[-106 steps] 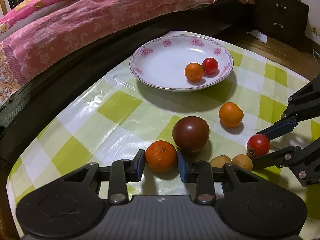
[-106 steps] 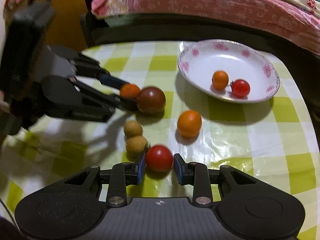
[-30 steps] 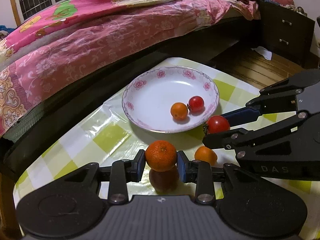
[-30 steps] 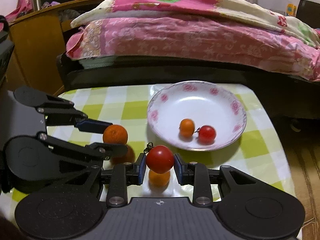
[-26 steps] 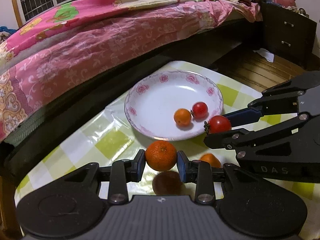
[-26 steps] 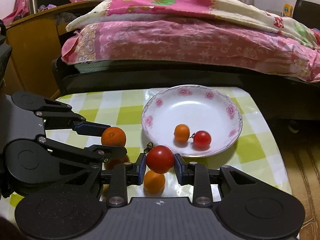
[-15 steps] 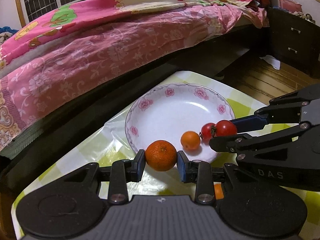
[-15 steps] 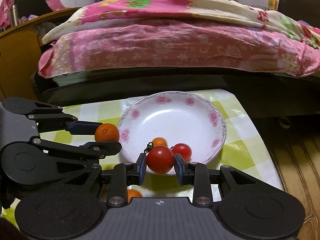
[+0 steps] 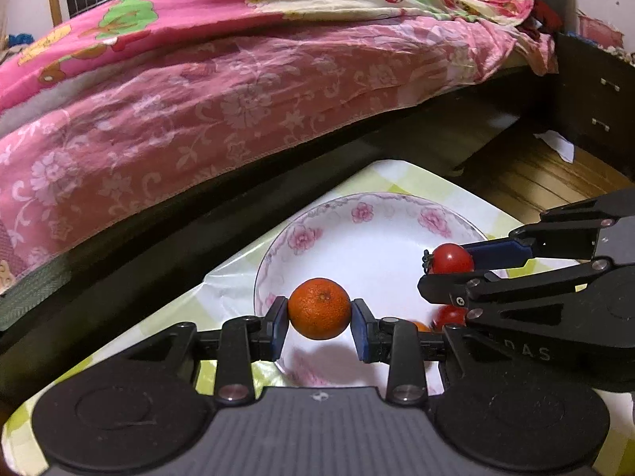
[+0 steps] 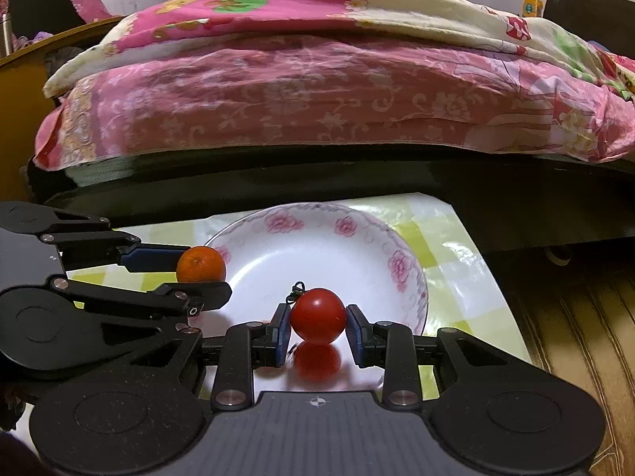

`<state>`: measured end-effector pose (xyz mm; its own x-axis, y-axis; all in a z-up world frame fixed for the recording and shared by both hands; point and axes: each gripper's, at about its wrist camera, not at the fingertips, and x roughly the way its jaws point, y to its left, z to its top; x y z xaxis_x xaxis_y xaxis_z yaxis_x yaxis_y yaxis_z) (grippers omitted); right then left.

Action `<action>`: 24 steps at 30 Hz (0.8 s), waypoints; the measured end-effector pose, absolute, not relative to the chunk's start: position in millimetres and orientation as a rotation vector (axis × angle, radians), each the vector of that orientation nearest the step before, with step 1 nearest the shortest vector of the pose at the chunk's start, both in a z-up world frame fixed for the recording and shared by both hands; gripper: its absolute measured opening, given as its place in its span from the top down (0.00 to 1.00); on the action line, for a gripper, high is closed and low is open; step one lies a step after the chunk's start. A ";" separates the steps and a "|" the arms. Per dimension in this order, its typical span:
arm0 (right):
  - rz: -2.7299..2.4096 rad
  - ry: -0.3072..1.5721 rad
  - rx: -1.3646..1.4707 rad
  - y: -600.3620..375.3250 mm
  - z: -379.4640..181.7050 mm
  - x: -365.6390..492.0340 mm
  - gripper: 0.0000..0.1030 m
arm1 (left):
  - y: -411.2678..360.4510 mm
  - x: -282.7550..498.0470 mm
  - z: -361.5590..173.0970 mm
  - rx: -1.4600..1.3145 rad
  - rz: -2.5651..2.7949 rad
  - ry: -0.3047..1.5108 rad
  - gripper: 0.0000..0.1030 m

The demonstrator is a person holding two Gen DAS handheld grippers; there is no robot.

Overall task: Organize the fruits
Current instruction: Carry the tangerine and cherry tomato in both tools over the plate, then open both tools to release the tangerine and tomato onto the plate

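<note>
So, a round orange mandarin is pinched between the blue pads of the left gripper and held up over the near-left rim of the white round plate with pink flowers, which is set on the surface covered with a yellow-green checked plastic cloth. Further right, a shiny red round tomato with a bit of stem is clamped in the right gripper, held just above the plate's middle. Under it, another small red tomato and a bit of orange fruit are seen lying in the plate. A pink floral bed cover is spread behind.
</note>
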<state>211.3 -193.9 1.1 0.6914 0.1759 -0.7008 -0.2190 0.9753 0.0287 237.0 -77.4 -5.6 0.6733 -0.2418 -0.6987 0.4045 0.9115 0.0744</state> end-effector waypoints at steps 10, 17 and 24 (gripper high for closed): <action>0.233 0.801 -0.071 -199.8 -10.6 247.1 0.73 | -78.7 262.3 -23.6 0.189 -0.360 0.791 0.61; 0.240 0.811 -0.065 -201.5 -18.8 256.0 0.71 | -79.2 265.6 -27.8 0.180 -0.370 0.792 0.61; 0.251 0.796 -0.068 -202.1 -19.0 259.4 0.71 | -79.8 266.1 -28.9 0.183 -0.370 0.790 0.61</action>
